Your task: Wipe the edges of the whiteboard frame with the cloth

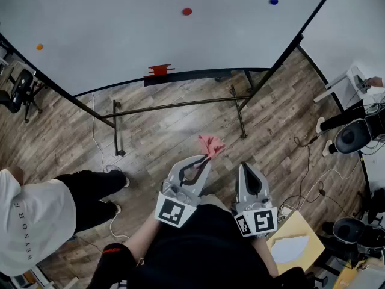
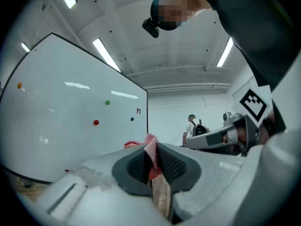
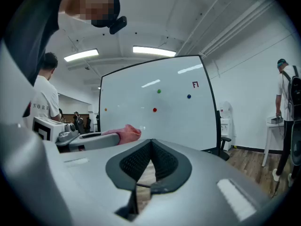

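Note:
The whiteboard [image 1: 150, 29] stands ahead on a wheeled stand, edged by a thin black frame [image 1: 283, 59]. A pink cloth [image 1: 210, 143] sticks out of my left gripper [image 1: 206, 157], which is shut on it, well short of the board. In the left gripper view the cloth [image 2: 150, 147] is pinched between the dark pads, with the whiteboard [image 2: 70, 121] off to the left. My right gripper [image 1: 248, 167] is beside the left one, shut and holding nothing. Its tips [image 3: 151, 141] meet in the right gripper view, where the whiteboard [image 3: 155, 102] and the cloth [image 3: 126, 133] also show.
A red eraser [image 1: 159, 71] sits on the board's tray, and small magnets [image 1: 187, 11] dot the surface. A person in a white T-shirt [image 1: 30, 221] stands at my left. Office chairs [image 1: 21, 86] [image 1: 355, 134], floor cables [image 1: 307, 179] and a yellow stool [image 1: 295, 242] surround me.

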Motion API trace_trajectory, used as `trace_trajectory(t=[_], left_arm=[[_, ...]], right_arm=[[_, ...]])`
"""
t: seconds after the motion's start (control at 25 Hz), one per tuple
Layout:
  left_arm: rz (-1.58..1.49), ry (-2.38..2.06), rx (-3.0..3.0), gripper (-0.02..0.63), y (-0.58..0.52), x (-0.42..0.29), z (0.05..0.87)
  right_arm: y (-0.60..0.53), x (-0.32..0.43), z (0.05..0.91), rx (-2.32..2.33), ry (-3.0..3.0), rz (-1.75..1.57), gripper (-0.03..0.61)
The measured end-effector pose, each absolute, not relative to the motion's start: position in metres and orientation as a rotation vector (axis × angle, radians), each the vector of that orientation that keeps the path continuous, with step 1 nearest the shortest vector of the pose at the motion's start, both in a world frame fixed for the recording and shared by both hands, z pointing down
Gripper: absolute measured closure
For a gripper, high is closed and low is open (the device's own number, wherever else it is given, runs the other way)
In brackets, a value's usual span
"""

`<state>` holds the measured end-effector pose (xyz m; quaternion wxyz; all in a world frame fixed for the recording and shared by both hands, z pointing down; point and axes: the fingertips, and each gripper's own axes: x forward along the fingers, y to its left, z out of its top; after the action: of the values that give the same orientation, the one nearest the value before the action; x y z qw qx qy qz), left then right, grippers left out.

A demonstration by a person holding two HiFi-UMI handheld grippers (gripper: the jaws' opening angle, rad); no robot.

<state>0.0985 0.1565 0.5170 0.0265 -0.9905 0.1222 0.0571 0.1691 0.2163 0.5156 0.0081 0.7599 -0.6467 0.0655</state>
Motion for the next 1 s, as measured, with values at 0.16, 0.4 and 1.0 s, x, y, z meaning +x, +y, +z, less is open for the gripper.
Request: trace_trajectory(t=[0.16,0.4,1.0], left_arm=[[0.181,0.363,-3.019,0.594,0.149,0.094,0.518],[0.185,0.344,-3.043,0.594,0.146,0.099,0.521],[0.133,0.327,-3.009,0.594,0.131,0.183,0.512]], right_arm=[[0.208,0.163,0.518,2.353,-2.021,0.177,0.578],[0.208,0.173,0.521,2.383,-1.982,0.171,0.578],[0.197,0.263,0.525,2.464,-1.967,0.204,0.577]])
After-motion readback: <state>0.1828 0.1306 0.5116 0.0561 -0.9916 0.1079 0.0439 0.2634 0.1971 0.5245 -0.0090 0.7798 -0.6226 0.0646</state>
